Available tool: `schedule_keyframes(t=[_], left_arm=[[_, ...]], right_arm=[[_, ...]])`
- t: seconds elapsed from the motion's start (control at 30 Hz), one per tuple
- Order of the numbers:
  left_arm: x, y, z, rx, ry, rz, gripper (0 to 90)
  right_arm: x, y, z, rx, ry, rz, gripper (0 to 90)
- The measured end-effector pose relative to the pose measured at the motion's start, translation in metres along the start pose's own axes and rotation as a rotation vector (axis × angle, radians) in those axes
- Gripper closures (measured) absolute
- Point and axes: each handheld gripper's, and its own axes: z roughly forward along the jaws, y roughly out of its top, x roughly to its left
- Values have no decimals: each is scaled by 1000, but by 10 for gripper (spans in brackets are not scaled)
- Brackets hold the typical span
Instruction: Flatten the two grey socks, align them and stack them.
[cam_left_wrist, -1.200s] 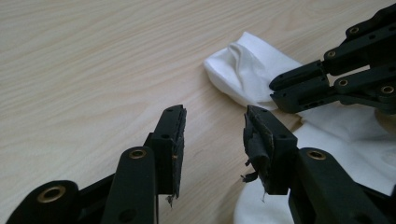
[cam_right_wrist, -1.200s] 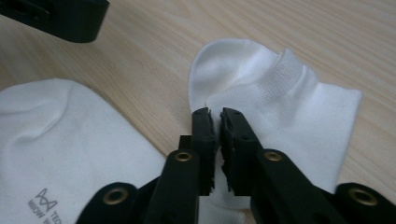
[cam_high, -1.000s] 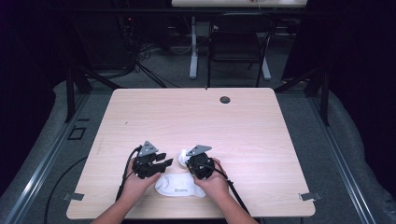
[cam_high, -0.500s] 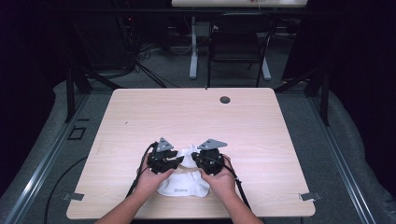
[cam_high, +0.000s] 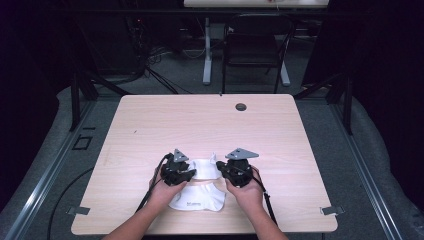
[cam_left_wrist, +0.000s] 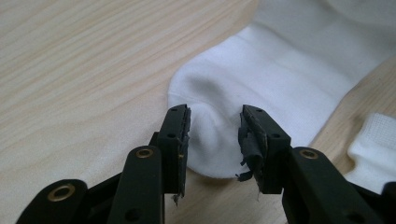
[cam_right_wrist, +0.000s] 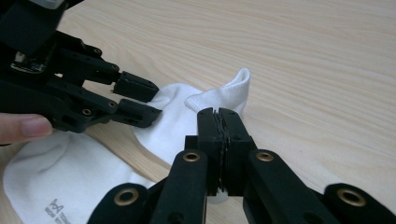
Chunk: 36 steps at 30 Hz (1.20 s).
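Two white socks lie near the front of the wooden table. One sock stretches between my grippers; the other, with a small grey print, lies just in front of it. My right gripper is shut on the far sock's cuff, which stands up past the tips. My left gripper straddles the rounded end of that sock. Its jaws have just been closing, and a raised fold of fabric sits between the pads, which stand apart.
A black grommet sits near the table's far edge. Beyond the table stand a dark chair and a table leg. Metal clamps mark the front corners. Cables trail from both grippers toward the front edge. Bare wood lies all around the socks.
Both hands have shifted to the right and slightly away from the front edge. The grippers have drawn apart, pulling one sock out flat between them.
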Motion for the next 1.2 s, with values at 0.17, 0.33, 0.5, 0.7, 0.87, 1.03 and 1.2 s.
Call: schedule_keyframes(t=[0.17,0.33,0.5,0.7,0.87,1.03,1.2], left_arm=[[2,-3,0,-16,7,2,687],[4,-3,-2,-10,5,3,797],[7,-4,-3,-4,-1,-6,862],[9,-4,-3,-6,-9,-29,869],[12,-5,-4,-8,-18,-49,870],[12,-6,-4,-13,-21,-59,870],[12,-6,-4,-16,-20,-57,870]], right_arm=[[-12,-7,-1,16,-28,20,886],[-23,-16,2,41,-46,52,884],[-32,-24,4,72,-67,84,882],[-36,-28,5,109,-86,90,855],[-41,-29,3,119,-97,99,801],[-44,-25,-6,84,-110,107,761],[-41,-18,-13,14,-88,100,690]])
